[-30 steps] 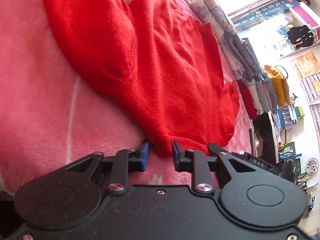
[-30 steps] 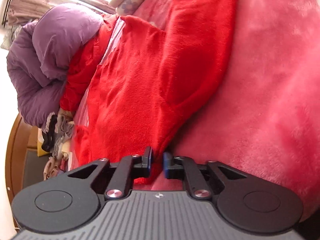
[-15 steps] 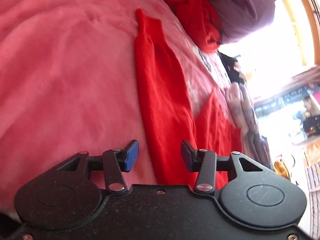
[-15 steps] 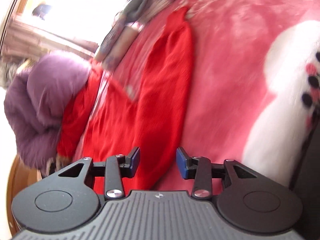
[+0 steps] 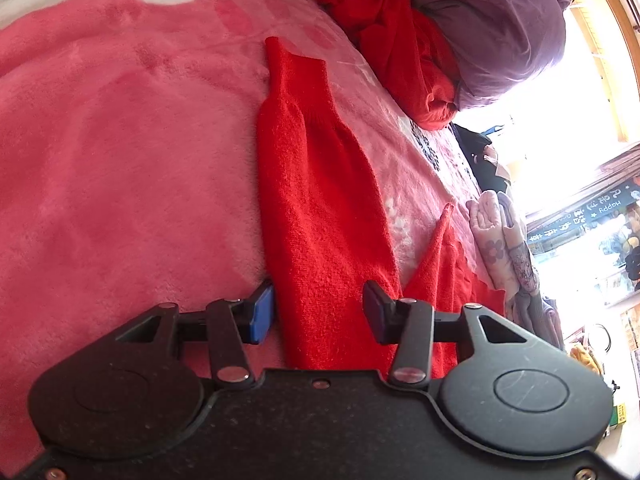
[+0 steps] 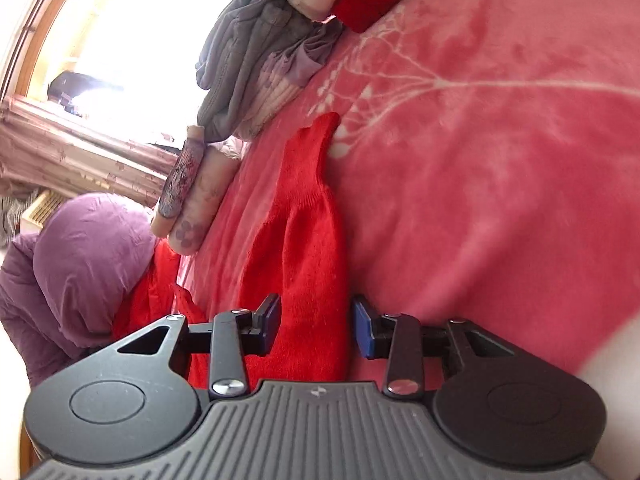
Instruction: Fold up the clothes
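Both pairs of fingers stand wide apart and hold nothing. The left gripper (image 5: 318, 312) straddles one long red sleeve (image 5: 316, 216) of a knitted sweater; its blue-padded fingers (image 5: 262, 314) sit either side of the fabric without pinching it. The right gripper (image 6: 316, 326) frames another red sleeve (image 6: 304, 248) the same way, jaws spread.

The sweater lies flat on a plush pink blanket (image 5: 120, 140) with a fuzzy pile, printed with pale branch and flower shapes and white patches. Each sleeve stretches away from its camera and narrows to a ribbed cuff at the far end.

Along the blanket's edge sit rolled, folded clothes (image 6: 188, 208) in pale floral prints, a rumpled grey garment (image 6: 240, 60), a heap of red cloth (image 5: 400, 44) and a puffy purple jacket (image 5: 500, 24). Beyond them a bright window with a wooden frame washes out the view.

Both grippers are low over the blanket, pointing along the sleeves.
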`<action>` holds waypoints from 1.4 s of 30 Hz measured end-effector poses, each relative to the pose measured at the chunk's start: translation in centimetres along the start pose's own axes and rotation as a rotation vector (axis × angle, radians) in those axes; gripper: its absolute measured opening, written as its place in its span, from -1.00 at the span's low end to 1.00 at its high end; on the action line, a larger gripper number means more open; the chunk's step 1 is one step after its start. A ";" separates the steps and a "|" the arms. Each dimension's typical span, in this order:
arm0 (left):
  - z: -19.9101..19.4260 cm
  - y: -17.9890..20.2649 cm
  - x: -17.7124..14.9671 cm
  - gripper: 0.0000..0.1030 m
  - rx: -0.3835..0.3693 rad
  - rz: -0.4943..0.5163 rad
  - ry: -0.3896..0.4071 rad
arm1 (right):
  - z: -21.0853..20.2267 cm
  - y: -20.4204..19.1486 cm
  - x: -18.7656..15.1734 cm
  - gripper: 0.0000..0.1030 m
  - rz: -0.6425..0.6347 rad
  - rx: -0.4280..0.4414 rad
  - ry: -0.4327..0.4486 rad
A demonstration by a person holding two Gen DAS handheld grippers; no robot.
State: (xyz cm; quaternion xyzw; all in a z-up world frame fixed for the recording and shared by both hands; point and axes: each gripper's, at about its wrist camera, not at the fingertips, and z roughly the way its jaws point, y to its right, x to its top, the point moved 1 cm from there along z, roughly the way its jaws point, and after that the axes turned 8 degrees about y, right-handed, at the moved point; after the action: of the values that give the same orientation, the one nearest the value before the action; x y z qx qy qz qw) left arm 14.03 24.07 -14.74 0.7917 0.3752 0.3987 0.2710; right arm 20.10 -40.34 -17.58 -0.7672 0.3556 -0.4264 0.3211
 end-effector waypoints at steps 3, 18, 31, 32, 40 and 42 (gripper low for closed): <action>0.0 -0.3 0.0 -0.12 -0.009 -0.006 -0.001 | 0.0 -0.8 0.1 -0.92 -0.093 -0.060 0.016; -0.1 -0.6 0.1 -0.12 -0.026 -0.030 -0.001 | -5.1 -4.9 -2.5 -0.24 -0.312 -0.003 0.142; -0.2 -1.1 0.4 -0.11 -0.041 -0.079 -0.014 | -5.8 -9.9 -14.1 -0.40 -0.836 0.000 -0.174; -0.2 -1.1 0.5 -0.11 -0.040 -0.079 -0.015 | -5.9 -10.0 -14.4 -0.39 -0.854 -0.003 -0.174; 0.8 -1.6 3.3 -0.11 -0.016 -0.089 0.038 | -6.7 -10.1 -12.7 -0.39 -0.761 0.035 -0.062; 1.4 -1.9 4.4 -0.12 -0.011 -0.105 0.057 | -6.2 -9.8 -12.5 -0.39 -0.748 0.026 -0.066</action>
State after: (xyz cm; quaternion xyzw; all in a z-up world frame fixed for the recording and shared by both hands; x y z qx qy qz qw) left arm 16.22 28.54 -15.00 0.7577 0.4217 0.4082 0.2853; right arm 12.50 -25.99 -12.43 -0.8532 0.0345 -0.4939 0.1642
